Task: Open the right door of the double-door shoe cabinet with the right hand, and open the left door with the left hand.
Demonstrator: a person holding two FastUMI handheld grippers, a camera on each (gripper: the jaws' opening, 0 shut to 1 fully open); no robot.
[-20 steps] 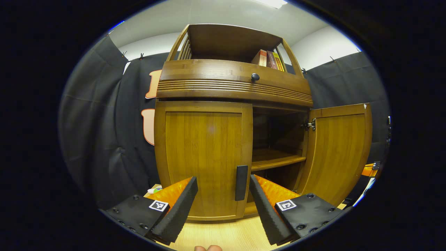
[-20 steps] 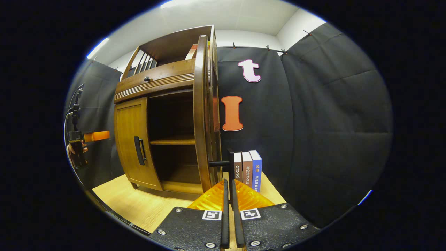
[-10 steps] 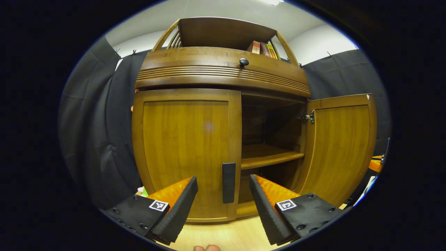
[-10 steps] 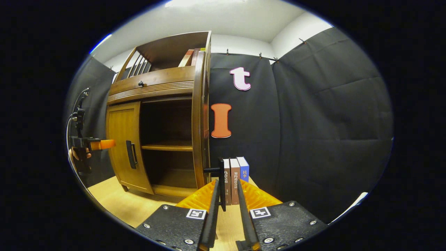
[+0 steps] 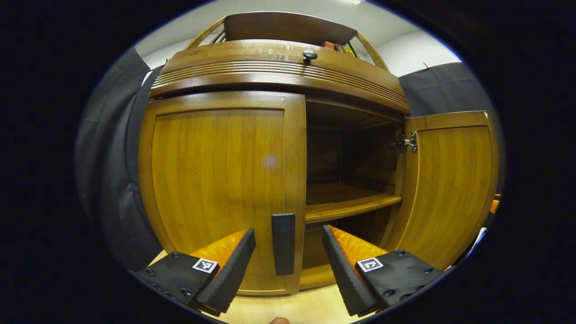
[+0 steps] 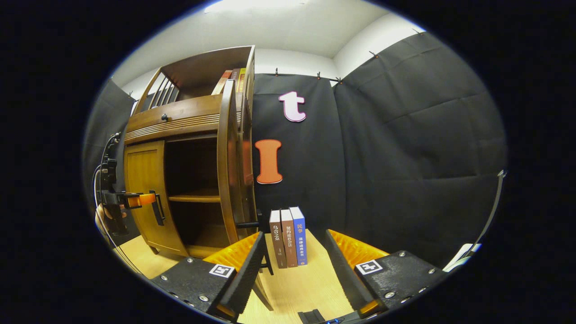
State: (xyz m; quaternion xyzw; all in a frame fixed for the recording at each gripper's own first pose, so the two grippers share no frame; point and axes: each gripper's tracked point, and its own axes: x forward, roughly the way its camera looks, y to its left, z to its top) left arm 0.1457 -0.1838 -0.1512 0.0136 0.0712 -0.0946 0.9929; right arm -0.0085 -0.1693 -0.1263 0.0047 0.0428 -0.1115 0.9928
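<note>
Handle [image 5: 283, 243] upright between spread left tongs [image 5: 288, 265].

Both views twd cabinet [image 5: 225, 171]; left close.

Left gripper [image 5: 288, 265] jaws spread, right gripper [image 6: 294, 270] jaws spread

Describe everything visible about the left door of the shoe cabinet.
The left door is a warm brown wooden panel with a raised frame, standing upright and shut. A dark vertical bar handle sits at its lower inner edge. The left gripper has its jaws open on either side of the handle, apparently not yet touching it.
</note>
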